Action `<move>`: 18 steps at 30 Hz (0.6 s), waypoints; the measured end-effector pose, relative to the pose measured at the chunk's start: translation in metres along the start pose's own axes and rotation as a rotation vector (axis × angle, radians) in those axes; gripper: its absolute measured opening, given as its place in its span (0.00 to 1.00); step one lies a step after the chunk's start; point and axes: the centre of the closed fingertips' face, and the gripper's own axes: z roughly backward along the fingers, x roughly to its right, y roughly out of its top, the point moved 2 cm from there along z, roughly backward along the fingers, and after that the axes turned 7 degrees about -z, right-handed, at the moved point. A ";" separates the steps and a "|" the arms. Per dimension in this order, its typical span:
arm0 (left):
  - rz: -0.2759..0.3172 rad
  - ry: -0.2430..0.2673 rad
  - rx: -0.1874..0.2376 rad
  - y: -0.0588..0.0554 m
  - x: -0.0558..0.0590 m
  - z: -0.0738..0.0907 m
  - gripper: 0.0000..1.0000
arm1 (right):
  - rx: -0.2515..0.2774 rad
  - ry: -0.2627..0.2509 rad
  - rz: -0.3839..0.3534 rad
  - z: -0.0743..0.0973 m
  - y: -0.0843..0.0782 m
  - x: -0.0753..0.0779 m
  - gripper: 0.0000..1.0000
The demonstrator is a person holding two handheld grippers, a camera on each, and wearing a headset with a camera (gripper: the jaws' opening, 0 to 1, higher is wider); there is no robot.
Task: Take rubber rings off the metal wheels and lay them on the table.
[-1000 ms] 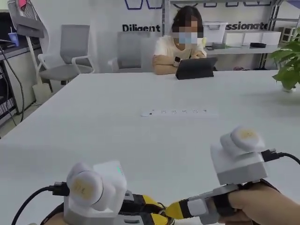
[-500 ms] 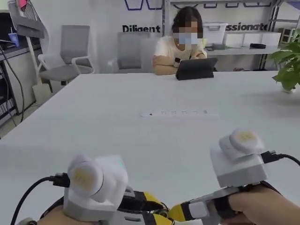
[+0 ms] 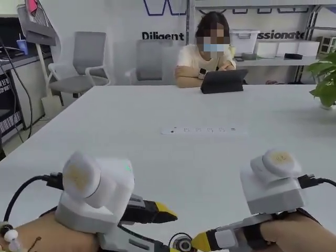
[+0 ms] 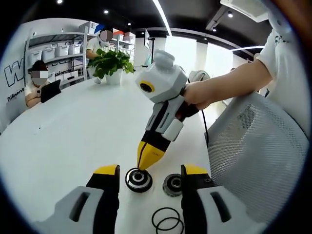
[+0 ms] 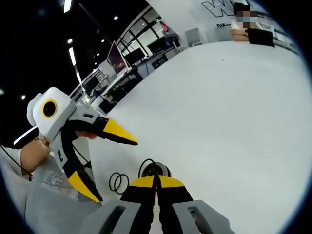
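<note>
Left gripper [image 3: 169, 230] fingers spread; right gripper [image 3: 198, 242] tip beside metal wheel [image 3: 182, 244] on white table [image 3: 210, 168].

**Both grippers low, tips close together**

The left gripper [image 4: 151, 173] is standing with its jaws spread wide. The right gripper [image 5: 157, 181] is pointing steeply downward with its jaws pressed together, its tip lying just ahead of the gap between the left jaws. The left hand [image 3: 50, 236] and the right hand [image 3: 294, 233] are each gripping a handle, and the right forearm [image 4: 234, 80] is reaching in bare.
</note>
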 end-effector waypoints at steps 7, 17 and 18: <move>-0.025 0.008 0.027 0.018 0.000 0.021 0.59 | 0.012 0.003 -0.006 0.002 0.003 0.000 0.00; -0.061 0.063 0.045 0.028 0.002 0.064 0.73 | 0.026 0.013 -0.005 0.004 0.007 -0.004 0.00; -0.066 0.071 0.047 0.029 0.002 0.068 0.74 | 0.028 0.014 -0.004 0.005 0.008 -0.004 0.00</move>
